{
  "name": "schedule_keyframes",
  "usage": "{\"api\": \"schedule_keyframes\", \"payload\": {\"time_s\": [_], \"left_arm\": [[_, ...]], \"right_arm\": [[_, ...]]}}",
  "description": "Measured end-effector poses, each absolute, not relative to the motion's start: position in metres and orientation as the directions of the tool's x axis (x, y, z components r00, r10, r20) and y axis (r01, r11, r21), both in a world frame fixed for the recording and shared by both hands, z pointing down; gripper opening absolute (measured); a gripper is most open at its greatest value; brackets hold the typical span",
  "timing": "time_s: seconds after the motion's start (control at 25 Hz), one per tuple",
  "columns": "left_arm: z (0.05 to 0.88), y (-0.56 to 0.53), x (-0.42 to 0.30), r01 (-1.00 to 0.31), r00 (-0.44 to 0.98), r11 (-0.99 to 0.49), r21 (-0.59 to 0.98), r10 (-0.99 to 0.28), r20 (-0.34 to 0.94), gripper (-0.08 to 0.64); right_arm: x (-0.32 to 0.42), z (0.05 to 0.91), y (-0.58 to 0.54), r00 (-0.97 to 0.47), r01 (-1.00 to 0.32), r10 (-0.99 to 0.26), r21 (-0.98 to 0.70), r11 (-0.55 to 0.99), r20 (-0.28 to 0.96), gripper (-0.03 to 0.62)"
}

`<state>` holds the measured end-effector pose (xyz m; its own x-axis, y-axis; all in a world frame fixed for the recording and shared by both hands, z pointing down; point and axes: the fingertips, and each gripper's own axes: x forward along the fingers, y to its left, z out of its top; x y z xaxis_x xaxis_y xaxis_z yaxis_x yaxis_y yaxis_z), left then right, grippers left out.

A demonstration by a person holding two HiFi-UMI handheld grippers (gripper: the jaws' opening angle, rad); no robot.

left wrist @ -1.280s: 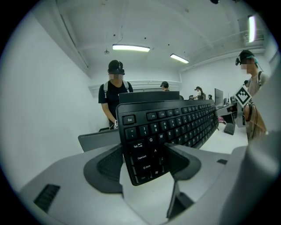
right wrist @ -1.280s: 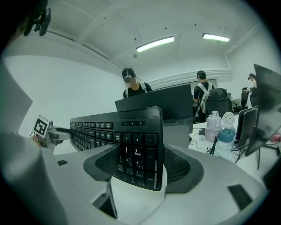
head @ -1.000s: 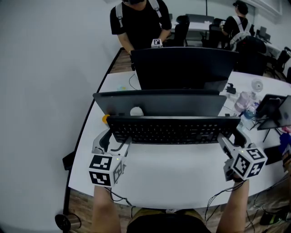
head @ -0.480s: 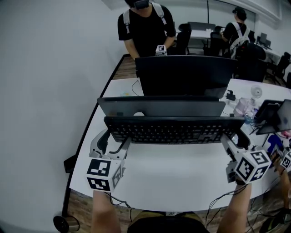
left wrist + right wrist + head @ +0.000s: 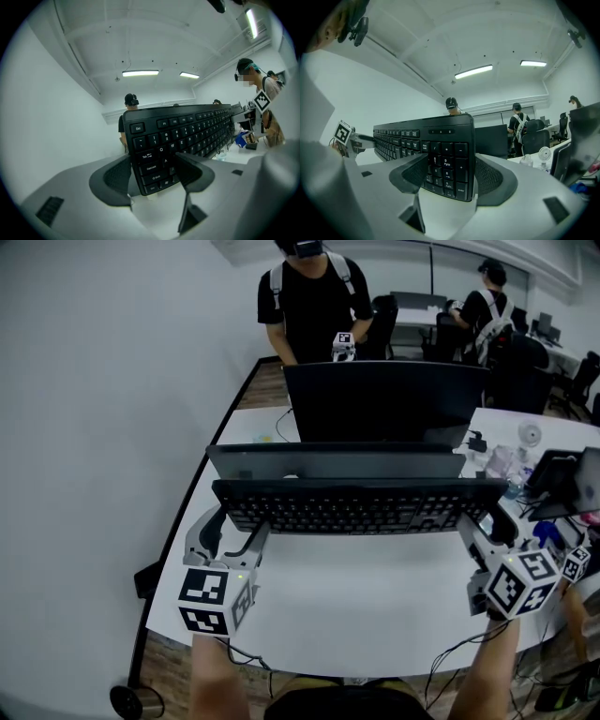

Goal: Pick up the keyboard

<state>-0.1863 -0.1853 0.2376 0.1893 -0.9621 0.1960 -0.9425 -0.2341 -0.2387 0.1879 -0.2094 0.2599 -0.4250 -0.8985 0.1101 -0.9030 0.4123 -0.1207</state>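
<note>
The black keyboard (image 5: 356, 507) is up off the white desk (image 5: 375, 606), held level by its two short ends, in front of a black monitor (image 5: 384, 399). The left gripper (image 5: 239, 531) has its jaws closed on the end with the Esc and Tab keys, one jaw on the key side and one on the back. The right gripper (image 5: 485, 526) has its jaws closed on the other end, over the number keys, the same way.
</note>
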Motion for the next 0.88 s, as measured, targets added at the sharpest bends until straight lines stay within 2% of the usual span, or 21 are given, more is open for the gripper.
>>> {"api": "schedule_keyframes", "payload": {"time_s": [0.64,0.88], "left_arm": [[0.225,-0.178,-0.182,-0.941,0.195,-0.234,-0.246,-0.966,0.172,0.295],[0.254,-0.195,-0.179,-0.941,0.201,-0.239,-0.241,-0.964,0.172,0.295]], "right_arm": [[0.193,0.249,-0.203,-0.421,-0.904,-0.904,-0.111,0.412,0.075,0.311],[0.196,0.276,-0.218,-0.416,-0.907,-0.905,-0.118,0.405,0.087,0.311]]}}
